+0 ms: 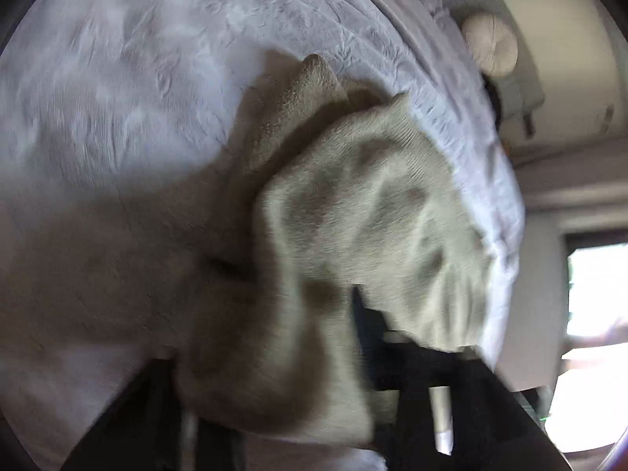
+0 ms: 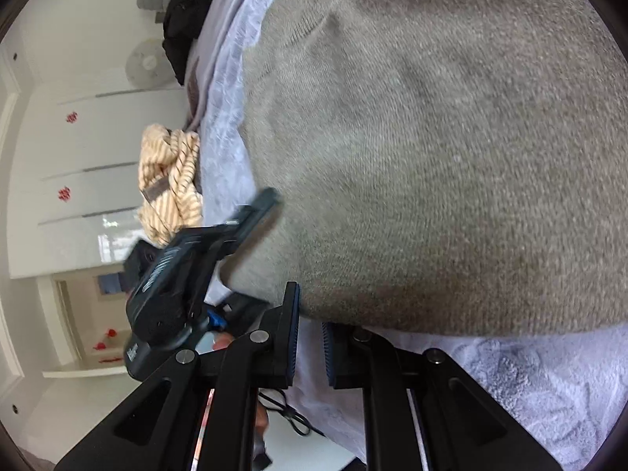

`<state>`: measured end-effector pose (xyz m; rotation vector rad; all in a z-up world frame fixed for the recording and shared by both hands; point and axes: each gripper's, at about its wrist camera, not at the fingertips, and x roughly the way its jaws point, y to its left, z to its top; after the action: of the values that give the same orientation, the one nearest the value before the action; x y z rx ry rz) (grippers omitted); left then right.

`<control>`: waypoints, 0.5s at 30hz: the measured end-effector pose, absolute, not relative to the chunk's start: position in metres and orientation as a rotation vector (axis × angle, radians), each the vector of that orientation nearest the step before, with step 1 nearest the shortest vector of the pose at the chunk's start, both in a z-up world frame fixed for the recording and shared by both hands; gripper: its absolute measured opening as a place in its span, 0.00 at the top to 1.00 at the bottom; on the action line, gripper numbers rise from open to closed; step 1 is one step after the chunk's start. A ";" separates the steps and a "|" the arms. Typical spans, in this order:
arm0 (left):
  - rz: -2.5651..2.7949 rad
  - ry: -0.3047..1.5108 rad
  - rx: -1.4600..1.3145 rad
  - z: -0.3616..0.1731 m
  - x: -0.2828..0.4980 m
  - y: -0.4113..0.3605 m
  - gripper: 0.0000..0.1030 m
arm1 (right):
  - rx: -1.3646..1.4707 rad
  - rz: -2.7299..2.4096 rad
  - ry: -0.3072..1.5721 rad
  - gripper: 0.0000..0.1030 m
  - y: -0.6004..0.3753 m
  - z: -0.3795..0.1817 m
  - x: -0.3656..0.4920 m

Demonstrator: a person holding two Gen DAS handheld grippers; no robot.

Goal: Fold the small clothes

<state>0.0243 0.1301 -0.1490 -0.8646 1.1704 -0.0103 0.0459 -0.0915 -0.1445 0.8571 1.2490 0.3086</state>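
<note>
A grey-beige knit garment (image 2: 431, 149) lies on a white textured bedspread (image 2: 530, 384). In the left wrist view the garment (image 1: 353, 204) is bunched and lifted, draped over my left gripper (image 1: 314, 314), which is shut on its fabric; the fingertips are hidden by cloth. The left gripper also shows in the right wrist view (image 2: 263, 204), gripping the garment's near edge. My right gripper (image 2: 310, 322) sits just below the garment's lower edge with a narrow gap between its jaws and nothing between them.
A striped yellow and white garment (image 2: 168, 180) and dark clothes (image 2: 188, 15) lie at the bed's far edge. White wardrobe doors (image 2: 78, 157) stand beyond. A cream cushion (image 1: 490, 45) is near the bed edge (image 1: 392, 19). A bright window (image 1: 596, 294) is at the right.
</note>
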 end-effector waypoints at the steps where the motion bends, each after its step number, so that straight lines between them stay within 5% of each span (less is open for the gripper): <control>1: -0.010 1.165 -0.814 -0.146 0.025 0.128 0.80 | 0.846 0.312 1.262 0.88 -0.091 -0.144 0.046; 8: -0.015 1.135 -0.490 -0.117 0.025 0.102 0.84 | 0.656 0.302 1.337 0.84 -0.093 -0.106 0.050; 9: -0.017 1.135 -0.462 -0.114 0.027 0.099 0.84 | 0.620 0.295 1.339 0.76 -0.094 -0.098 0.051; 10: -0.016 1.136 -0.449 -0.112 0.029 0.097 0.84 | 0.579 0.283 1.340 0.54 -0.094 -0.088 0.056; 12: -0.015 1.141 -0.433 -0.110 0.030 0.096 0.84 | 0.518 0.260 1.337 0.29 -0.095 -0.072 0.063; 15: -0.012 1.144 -0.407 -0.107 0.033 0.094 0.84 | 0.461 0.264 1.328 0.29 -0.095 -0.049 0.081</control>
<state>0.0325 0.0940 -0.1072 -0.4074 1.1437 -0.0123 0.0810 -0.0948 -0.0487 0.4607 1.3278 0.2638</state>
